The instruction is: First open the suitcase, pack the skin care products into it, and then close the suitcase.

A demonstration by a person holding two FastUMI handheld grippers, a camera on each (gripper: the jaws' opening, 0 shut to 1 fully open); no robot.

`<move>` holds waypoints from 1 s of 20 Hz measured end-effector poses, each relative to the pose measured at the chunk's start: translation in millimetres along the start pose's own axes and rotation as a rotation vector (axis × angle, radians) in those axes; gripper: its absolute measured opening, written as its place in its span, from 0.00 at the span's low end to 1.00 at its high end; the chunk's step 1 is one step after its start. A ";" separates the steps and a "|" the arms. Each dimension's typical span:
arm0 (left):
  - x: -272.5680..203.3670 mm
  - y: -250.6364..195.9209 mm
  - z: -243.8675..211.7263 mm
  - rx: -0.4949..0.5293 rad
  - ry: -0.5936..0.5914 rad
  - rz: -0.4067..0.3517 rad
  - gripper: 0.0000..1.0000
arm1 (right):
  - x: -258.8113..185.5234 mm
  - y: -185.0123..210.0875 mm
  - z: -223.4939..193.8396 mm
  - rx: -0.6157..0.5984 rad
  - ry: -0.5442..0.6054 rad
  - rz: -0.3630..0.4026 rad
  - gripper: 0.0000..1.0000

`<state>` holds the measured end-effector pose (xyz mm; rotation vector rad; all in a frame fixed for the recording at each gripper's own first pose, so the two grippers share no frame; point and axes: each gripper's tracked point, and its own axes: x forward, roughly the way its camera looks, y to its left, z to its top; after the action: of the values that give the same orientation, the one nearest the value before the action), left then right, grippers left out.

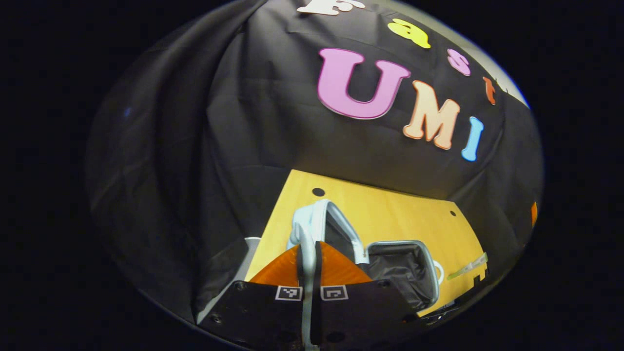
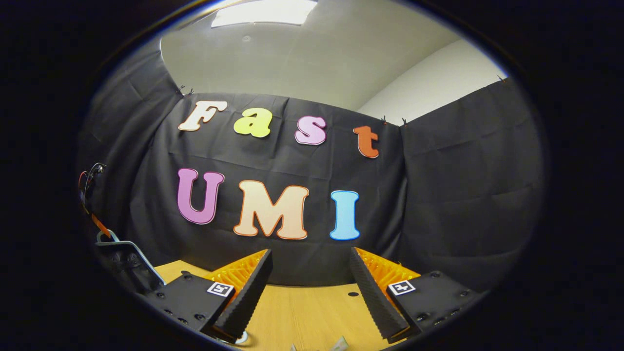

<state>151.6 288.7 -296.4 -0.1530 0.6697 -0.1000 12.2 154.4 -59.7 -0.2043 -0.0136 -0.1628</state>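
Left gripper (image 1: 310, 273) has its fingers pinched together on the pale rim of the suitcase lid (image 1: 312, 229), which I see standing up and open. Beyond it, the suitcase (image 1: 404, 268) lies open on the wooden table (image 1: 390, 209), its dark lining showing and its long side running away from me. Right gripper (image 2: 312, 292) I hold with its fingers wide apart above the table, gripping nothing, facing the black cloth wall (image 2: 463, 195).

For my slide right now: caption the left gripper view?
Left gripper pinching the open suitcase lid's rim on the wooden table.
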 end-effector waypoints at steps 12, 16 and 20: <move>81.9 114.4 -102.3 -0.127 0.119 0.125 0.00 | 8.7 -36.0 -1.2 -0.070 0.060 -0.135 1.00; 93.0 133.7 -120.9 -0.093 0.124 0.253 0.00 | 7.8 -34.9 1.4 -0.104 0.058 -0.130 0.98; 78.9 165.5 -90.3 0.014 -0.010 0.498 0.55 | 10.5 -31.7 16.0 -0.152 0.002 -0.117 0.98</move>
<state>163.9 430.6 -443.0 0.0292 0.6798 0.3740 17.5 125.3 -37.4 -0.3559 -0.0112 -0.2807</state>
